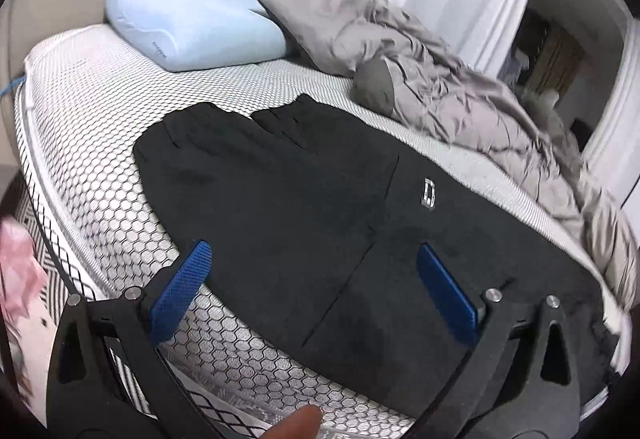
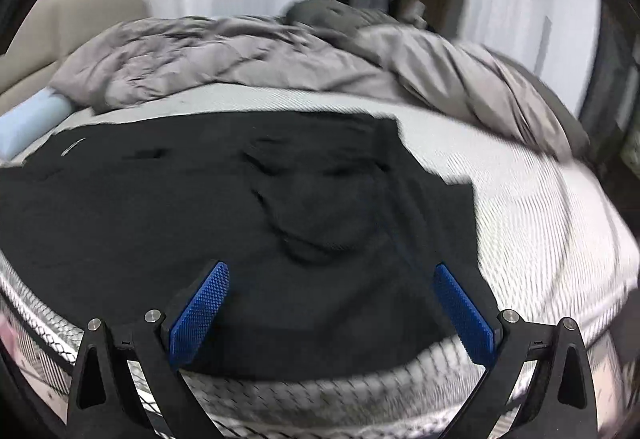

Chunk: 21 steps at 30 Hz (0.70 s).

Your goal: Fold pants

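1. At the far left of the left wrist view, a pale blue pillow point(image 1: 196, 35) lies at the head of the bed, on a mattress point(image 1: 92, 107) with a honeycomb print. There is small print on the pillow's side, too small for us to read.
2. Moving right, the black pants point(image 1: 280, 207) lie spread flat along the near side of the mattress, with the two leg ends pointing toward the pillow and the wider waist part running off to the right.
3. Our left tongs point(image 1: 316, 259) hover just over the pants with their blue pads wide apart and nothing between them.
4. To the right of the leg seam we see a small white logo point(image 1: 429, 192) on the pants. It looks like a boxy letter or emblem, but we cannot read it.
5. Farther right, a rumpled grey duvet point(image 1: 460, 87) is bunched on the far side of the bed, clear of the pants.
6. In the right wrist view, our right tongs point(image 2: 332, 279) are likewise spread and empty above the pants point(image 2: 200, 219). The cloth here shows loose wrinkles, and the picture is blurred.
7. We judge that the garment is laid out and roughly smoothed, but no fold shows yet. Bringing one leg over the other and then folding lengthwise appear to remain.
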### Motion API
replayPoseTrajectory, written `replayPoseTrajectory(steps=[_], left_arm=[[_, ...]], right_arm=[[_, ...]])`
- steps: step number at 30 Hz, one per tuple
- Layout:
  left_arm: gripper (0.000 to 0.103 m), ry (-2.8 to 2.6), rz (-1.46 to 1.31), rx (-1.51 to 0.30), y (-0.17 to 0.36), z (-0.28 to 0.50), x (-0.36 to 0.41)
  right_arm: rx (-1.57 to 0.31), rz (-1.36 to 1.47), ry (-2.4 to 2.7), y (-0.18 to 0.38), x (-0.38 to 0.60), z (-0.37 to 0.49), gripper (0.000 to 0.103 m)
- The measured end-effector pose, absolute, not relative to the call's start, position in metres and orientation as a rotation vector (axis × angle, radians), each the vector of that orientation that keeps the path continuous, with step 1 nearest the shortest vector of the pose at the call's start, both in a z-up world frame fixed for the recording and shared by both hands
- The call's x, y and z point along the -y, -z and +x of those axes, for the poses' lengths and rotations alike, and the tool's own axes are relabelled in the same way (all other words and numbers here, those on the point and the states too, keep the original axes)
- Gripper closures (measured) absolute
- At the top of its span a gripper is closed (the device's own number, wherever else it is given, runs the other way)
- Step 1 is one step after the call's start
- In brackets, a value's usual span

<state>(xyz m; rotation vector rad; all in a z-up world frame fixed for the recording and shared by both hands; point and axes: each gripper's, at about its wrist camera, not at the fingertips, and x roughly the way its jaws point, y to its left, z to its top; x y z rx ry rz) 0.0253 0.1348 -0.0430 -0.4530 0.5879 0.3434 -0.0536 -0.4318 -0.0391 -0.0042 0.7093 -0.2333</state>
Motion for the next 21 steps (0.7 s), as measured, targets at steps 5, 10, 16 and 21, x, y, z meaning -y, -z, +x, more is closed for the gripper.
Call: replayPoseTrajectory(steps=[5,10,16,21], left_arm=[[0.002,-0.302,-0.479,-0.655,0.054,0.034,-0.131],[0.011,-0.296,-0.493,-0.688,0.062,0.051,-0.133],[0.070,-0.334,-0.412,-0.733,0.070,0.069,-0.129],[0.096,-0.350,-0.467,-0.724,0.073,0.065,-0.142]], right_arm=[[-0.754,0.101,0.282,0.048,0.455,-0.065,0.000],[-0.804,0.163,0.296,0.054,0.472,-0.052,0.000],[-0.848,0.156,0.338,0.066,0.474,-0.035,0.000],[-0.829,0.190,0.341,0.066,0.481,-0.046,0.000]])
